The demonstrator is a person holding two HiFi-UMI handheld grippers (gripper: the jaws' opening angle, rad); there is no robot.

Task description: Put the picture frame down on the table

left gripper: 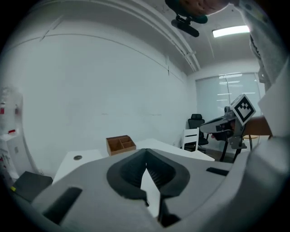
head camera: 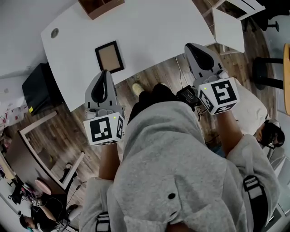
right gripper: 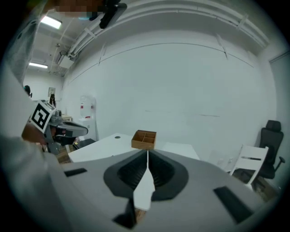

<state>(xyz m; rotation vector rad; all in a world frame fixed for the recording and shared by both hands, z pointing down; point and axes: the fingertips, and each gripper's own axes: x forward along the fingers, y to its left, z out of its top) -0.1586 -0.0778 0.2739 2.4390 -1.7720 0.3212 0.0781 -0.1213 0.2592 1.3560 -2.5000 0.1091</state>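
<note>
The picture frame [head camera: 108, 56], dark-edged with a tan middle, lies flat on the white table [head camera: 158, 31] near its front edge. My left gripper [head camera: 105, 73] is held above the floor just in front of the table, its tips a little short of the frame, jaws shut and empty. My right gripper [head camera: 194, 46] is held up at the table's right front corner, also shut with nothing in it. In the left gripper view the jaws [left gripper: 146, 155] meet over the table; in the right gripper view [right gripper: 147, 154] likewise. The frame is hidden in both gripper views.
A wooden organiser box [head camera: 100, 5] stands at the table's far edge, also in the gripper views [left gripper: 120, 144] [right gripper: 144, 139]. A white chair [head camera: 229, 27] is at the right, a black cabinet [head camera: 38, 88] at the left. The person's grey hooded top fills the foreground.
</note>
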